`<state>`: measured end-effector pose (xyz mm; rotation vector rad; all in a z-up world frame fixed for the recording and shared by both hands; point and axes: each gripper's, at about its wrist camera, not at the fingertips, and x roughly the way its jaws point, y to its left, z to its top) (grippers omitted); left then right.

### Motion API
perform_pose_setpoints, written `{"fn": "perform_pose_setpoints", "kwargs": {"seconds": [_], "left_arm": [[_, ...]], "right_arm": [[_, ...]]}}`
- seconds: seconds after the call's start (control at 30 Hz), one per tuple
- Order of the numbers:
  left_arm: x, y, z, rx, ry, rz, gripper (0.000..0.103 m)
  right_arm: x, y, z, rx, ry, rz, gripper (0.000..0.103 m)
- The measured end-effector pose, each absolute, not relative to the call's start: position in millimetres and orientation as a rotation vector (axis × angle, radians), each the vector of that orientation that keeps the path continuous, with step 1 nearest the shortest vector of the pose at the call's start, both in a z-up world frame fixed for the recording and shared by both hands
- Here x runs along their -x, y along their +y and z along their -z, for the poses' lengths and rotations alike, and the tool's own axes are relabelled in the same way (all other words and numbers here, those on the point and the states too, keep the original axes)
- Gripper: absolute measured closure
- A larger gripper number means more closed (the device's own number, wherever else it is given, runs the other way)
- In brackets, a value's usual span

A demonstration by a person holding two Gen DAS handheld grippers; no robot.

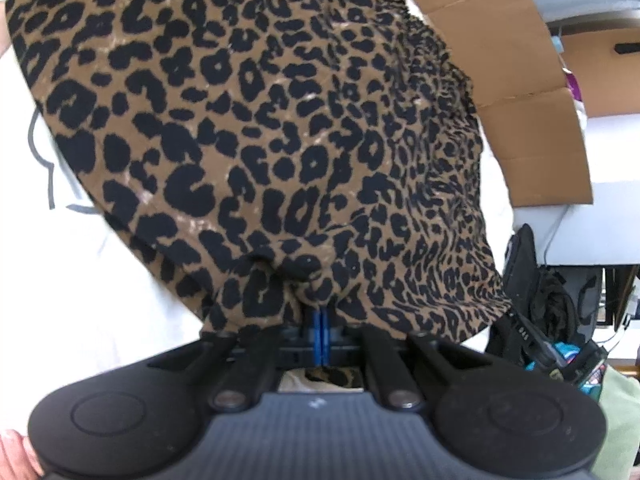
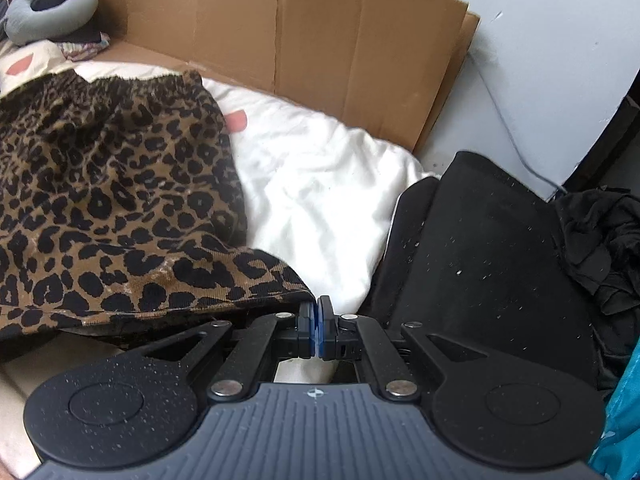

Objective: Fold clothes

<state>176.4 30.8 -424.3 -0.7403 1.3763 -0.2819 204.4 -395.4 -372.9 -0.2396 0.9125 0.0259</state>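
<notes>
A: Where is the brown, black-spotted leopard-print fabric garment [image 1: 280, 132]?

B: On the white bed [image 2: 320, 184]. Left claw [image 1: 321, 320] pinches its hem; right claw [image 2: 319, 320] pinches its corner. Soft, light, floppy.

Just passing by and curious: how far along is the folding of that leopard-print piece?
Early on. No finished fold shows yet: the leopard-print garment lies spread on the white bedding. In hand: the left gripper is shut on its bunched edge and the right gripper is shut at a corner of the hem. Left to do: folding it over and flattening it.
</notes>
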Motion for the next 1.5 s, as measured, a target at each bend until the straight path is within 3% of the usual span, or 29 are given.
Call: {"fn": "perform_pose_setpoints", "kwargs": {"seconds": [0.07,0.23,0.33,0.57,0.63,0.67,0.73,1.07,1.23,1.3,1.5], "left_arm": [[-176.0,25.2,430.0,0.750,1.376,0.286,0.101],[-170.2,9.9,435.2,0.756,1.370,0.343,0.074],[-164.2,1.2,434.8,0.743,1.362,0.386,0.068],[-161.2,-15.4,442.7,0.697,1.341,0.423,0.074],[-160.2,-19.1,444.3,0.700,1.351,0.435,0.082],[-158.9,-19.7,445.3,0.701,1.356,0.442,0.091],[-158.9,-20.2,443.8,0.732,1.369,0.458,0.098],[-176.5,-11.4,390.0,0.828,1.252,0.503,0.100],[-181.7,2.5,381.5,0.881,1.220,0.483,0.100],[-182.8,10.3,376.3,0.894,1.209,0.475,0.100],[-186.3,17.1,376.4,0.928,1.211,0.447,0.100]], "right_arm": [[-205.7,-399.8,378.7,0.188,0.920,-0.021,0.103],[-204.9,-409.6,387.2,0.077,0.935,-0.016,0.102],[-202.0,-412.9,390.8,0.035,0.949,-0.020,0.099],[-197.2,-414.8,400.0,0.004,0.950,-0.017,0.075],[-198.2,-416.8,402.5,-0.009,0.952,-0.015,0.069],[-198.8,-417.5,403.2,-0.012,0.951,-0.013,0.066],[-200.0,-418.6,403.3,-0.019,0.949,-0.013,0.064],[-196.9,-411.9,402.5,-0.052,0.925,-0.062,0.062],[-196.4,-406.4,404.7,-0.040,0.921,-0.077,0.069],[-196.3,-405.4,405.0,-0.025,0.928,-0.079,0.100],[-193.4,-406.3,391.0,0.058,0.919,-0.069,0.103]]}}
